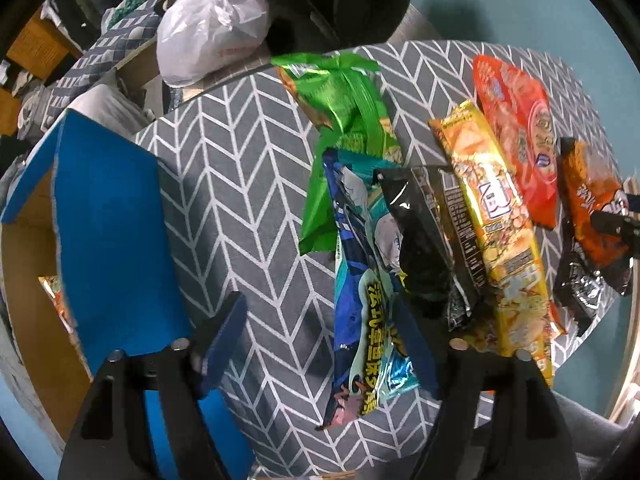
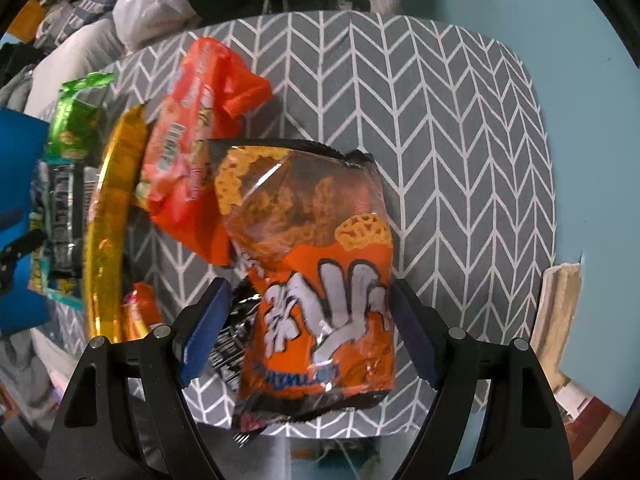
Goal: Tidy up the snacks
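Note:
Several snack bags lie on a grey herringbone cloth [image 1: 248,200]. In the left wrist view my left gripper [image 1: 328,344] is open over the lower end of a blue-green bag [image 1: 360,264]. Beside it lie a green bag [image 1: 348,120], a black bag [image 1: 424,236], a yellow bag [image 1: 496,216], a red bag [image 1: 520,128] and an orange bag [image 1: 592,208]. In the right wrist view my right gripper [image 2: 308,328] is open, its pads at either side of the orange bag [image 2: 316,272]. The red bag [image 2: 192,152] and yellow bag [image 2: 108,216] lie to its left.
An open cardboard box with blue flaps [image 1: 108,216] stands at the left, with a snack inside. A white plastic bag [image 1: 208,28] lies beyond the cloth. The cloth's right half [image 2: 460,152] lies bare. The floor [image 2: 580,80] is light blue.

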The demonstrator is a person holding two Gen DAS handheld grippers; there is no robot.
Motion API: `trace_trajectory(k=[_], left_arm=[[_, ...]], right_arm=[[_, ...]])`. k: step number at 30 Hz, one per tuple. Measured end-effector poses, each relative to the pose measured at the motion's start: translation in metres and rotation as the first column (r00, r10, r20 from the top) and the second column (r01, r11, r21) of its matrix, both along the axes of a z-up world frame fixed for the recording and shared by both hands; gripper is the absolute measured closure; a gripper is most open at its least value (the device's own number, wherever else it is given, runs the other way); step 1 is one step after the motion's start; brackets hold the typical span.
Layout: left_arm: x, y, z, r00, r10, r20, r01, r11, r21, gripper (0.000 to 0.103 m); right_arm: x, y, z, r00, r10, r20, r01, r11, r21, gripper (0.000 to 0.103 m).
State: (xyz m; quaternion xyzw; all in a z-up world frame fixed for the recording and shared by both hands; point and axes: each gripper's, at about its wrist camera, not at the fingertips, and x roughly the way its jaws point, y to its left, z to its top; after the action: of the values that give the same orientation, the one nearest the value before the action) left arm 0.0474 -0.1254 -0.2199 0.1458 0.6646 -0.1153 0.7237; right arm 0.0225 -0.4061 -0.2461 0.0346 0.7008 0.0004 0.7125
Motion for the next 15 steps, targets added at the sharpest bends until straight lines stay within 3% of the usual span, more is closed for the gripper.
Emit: trace_trajectory(k=[6,10,13,15], left_arm=[[-0.005,-0.013,-0.015,0.998,-0.065,-0.005,0.065,0.998,0.023,0.025],[-0.005,-0.017,-0.021,0.998,-0.061,-0.009,0.061,0.998,0.014,0.025],[-0.006,-0.015,-0.022,0.999,-0.043,-0.016,0.042,0.999,-0.009,0.026],[-0.006,-0.012,-0.021,0.999,-0.036,-0.023,0.035,0.998,-0.046,0.043]], right_arm=[[0.004,-0.005,-0.021,0.999,-0.013,-0.040,0.013,1.000,-0.004,0.023],[0.006,-0.003,-0.029,0.999,0.007,-0.036,-0.007,1.000,-0.002,0.024],[0.008,0.001,-0.031,0.999,0.024,-0.025,-0.024,1.000,0.012,0.042],[0.004,0.004,-0.028,0.999,0.030,-0.009,-0.030,0.999,0.014,0.048]])
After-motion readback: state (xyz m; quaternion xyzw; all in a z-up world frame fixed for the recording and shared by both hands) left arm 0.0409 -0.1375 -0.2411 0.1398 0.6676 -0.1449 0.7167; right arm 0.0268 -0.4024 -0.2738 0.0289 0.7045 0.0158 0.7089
